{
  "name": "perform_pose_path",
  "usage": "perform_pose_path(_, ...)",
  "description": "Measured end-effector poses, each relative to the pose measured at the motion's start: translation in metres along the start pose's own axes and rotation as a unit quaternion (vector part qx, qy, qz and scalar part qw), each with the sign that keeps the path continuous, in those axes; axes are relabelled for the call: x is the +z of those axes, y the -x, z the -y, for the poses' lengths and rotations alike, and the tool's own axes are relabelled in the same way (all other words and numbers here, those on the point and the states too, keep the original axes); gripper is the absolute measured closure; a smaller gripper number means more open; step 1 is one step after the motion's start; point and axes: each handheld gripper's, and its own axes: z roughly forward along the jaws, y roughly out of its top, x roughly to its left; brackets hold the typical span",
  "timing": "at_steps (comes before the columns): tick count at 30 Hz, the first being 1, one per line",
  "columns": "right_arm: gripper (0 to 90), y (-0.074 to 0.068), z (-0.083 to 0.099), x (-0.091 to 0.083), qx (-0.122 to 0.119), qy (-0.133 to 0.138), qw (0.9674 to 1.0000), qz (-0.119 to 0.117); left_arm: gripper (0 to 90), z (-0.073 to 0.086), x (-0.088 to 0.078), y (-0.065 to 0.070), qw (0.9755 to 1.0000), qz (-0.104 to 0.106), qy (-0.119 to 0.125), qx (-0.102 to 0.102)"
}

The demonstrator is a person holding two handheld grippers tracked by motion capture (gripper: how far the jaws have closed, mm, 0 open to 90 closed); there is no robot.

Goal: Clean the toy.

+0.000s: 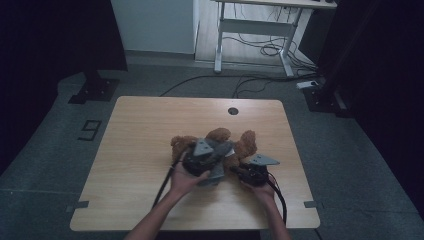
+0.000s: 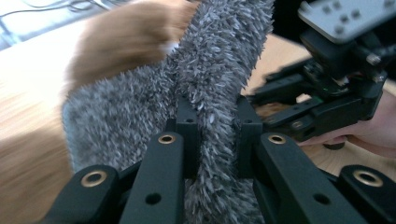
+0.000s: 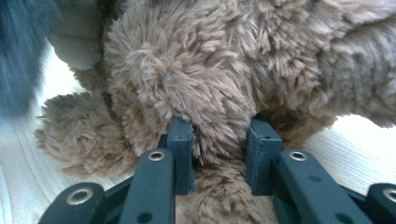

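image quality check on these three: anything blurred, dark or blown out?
High view: dim, black at both sides, yet the table reads sharp. Left gripper view: motion smear on the brown plush and tabletop, while the grey cloth in the left claw stays crisp. Right gripper view: fur sharp around the right claw, bright wood near washed out, blurred grey patch top left.

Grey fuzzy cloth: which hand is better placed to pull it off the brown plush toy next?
Probably left: the left gripper already pinches the grey cloth, while the right gripper clamps the plush toy.

Both grippers are black; the left gripper point(image 1: 204, 161) and right gripper point(image 1: 248, 170) carry grey three-cornered plates, brass-ringed screw holes, trailing black cables; forearms bare.
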Motion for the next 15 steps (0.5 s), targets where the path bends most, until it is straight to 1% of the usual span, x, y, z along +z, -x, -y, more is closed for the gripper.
perform_pose_path(1,68.3,0.0,0.0,0.0,-0.001,0.0,1.0,0.001,77.0,-0.002,0.008,0.004,0.9999,-0.002,-0.007,0.008)
perform_pose_path(2,68.3,0.0,0.0,0.0,-0.001,0.001,1.0,0.001,76.9,-0.005,0.023,0.009,0.9996,-0.004,-0.023,0.014)
perform_pose_path(3,68.3,-0.001,0.0,0.0,0.002,0.0,1.0,0.001,76.9,-0.006,0.031,0.009,0.9995,-0.006,-0.03,0.009)
perform_pose_path(4,68.3,-0.001,0.001,-0.001,0.005,0.0,1.0,0.001,76.9,-0.005,0.036,0.009,0.9995,-0.005,-0.033,0.002)
perform_pose_path(6,68.3,0.0,0.001,-0.001,0.01,-0.001,0.9999,0.003,76.9,-0.002,0.039,0.006,0.9995,-0.002,-0.026,-0.016)
perform_pose_path(9,68.6,0.001,0.003,-0.001,0.013,0.003,0.9999,0.0,76.9,0.001,0.034,0.003,0.9996,-0.004,-0.017,-0.023)
perform_pose_path(11,68.6,0.0,0.003,-0.001,0.01,0.004,0.9999,0.002,76.9,0.003,0.028,0.001,0.9995,-0.011,-0.015,-0.026)
perform_pose_path(14,68.8,-0.001,0.003,-0.002,0.011,0.004,0.9999,0.001,76.8,0.006,0.012,-0.009,0.999,-0.037,-0.016,-0.021)
perform_pose_path(15,68.7,-0.001,0.004,-0.002,0.01,0.005,0.9999,0.001,76.8,0.008,0.007,-0.013,0.9986,-0.044,-0.016,-0.025)
